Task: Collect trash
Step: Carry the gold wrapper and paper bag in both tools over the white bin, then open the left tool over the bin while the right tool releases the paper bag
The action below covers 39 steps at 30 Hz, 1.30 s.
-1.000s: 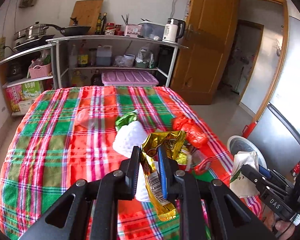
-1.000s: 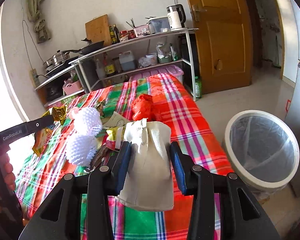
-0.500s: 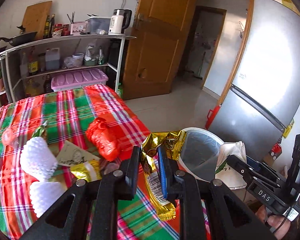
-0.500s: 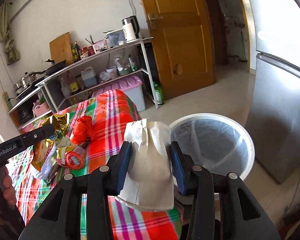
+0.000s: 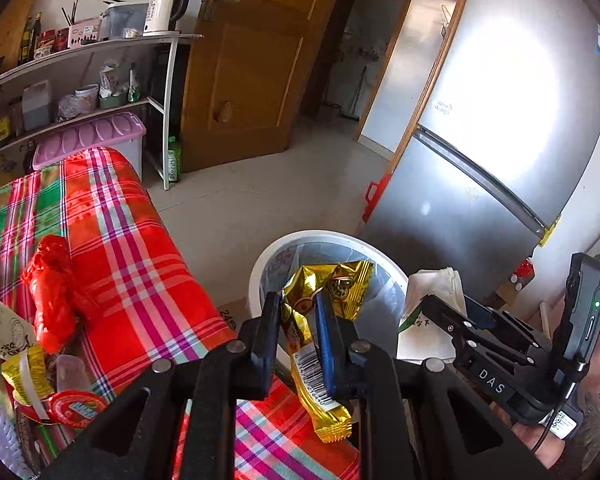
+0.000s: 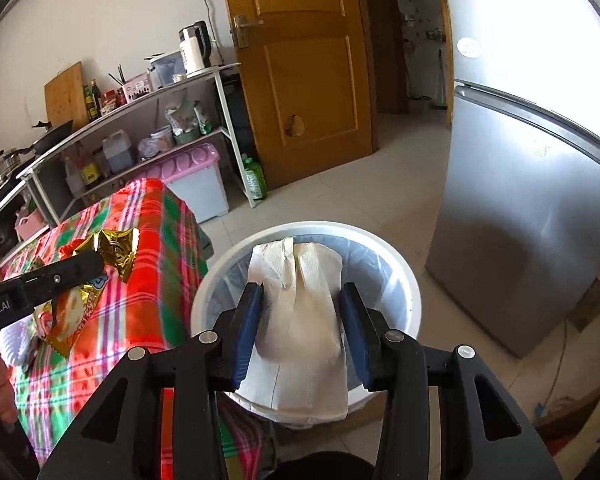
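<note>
My left gripper (image 5: 296, 312) is shut on a gold snack wrapper (image 5: 324, 292) and holds it at the table's edge, just short of the white trash bin (image 5: 260, 264). My right gripper (image 6: 300, 312) is shut on a white paper bag (image 6: 300, 320) and holds it above the bin (image 6: 404, 272), which is lined with a clear bag. The left gripper with the gold wrapper (image 6: 116, 248) shows at the left of the right wrist view. The right gripper with the paper bag (image 5: 432, 284) shows at the right of the left wrist view.
On the plaid tablecloth (image 5: 132, 256) lie a red plastic bag (image 5: 54, 292), a red-lidded cup (image 5: 74, 408) and other wrappers. A silver fridge (image 6: 532, 200) stands right of the bin. A shelf rack (image 6: 140, 120), a pink-lidded box (image 6: 188, 168) and a wooden door (image 6: 300, 72) are behind.
Both grippers have swung right, away from the table and toward the bin, each still holding its item. The paper bag is now over the bin's opening.
</note>
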Each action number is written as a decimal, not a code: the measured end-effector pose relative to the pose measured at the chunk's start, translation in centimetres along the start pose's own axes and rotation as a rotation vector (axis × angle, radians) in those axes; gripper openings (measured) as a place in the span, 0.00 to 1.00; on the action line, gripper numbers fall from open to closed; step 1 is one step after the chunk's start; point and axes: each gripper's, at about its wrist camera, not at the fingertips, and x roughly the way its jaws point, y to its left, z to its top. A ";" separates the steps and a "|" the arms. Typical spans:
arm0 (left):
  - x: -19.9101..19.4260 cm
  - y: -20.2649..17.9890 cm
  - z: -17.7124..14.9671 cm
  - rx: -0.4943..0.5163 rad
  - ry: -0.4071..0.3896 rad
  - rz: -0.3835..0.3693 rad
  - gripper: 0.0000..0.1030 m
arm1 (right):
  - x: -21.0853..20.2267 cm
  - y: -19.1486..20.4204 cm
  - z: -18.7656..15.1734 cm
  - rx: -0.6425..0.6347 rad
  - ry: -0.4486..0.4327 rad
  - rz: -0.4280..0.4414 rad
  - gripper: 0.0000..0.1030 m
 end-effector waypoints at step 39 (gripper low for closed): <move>4.3 -0.7 -0.1 -0.022 0.079 0.038 0.59 | 5.1 -3.7 -0.5 0.002 0.118 -0.078 0.54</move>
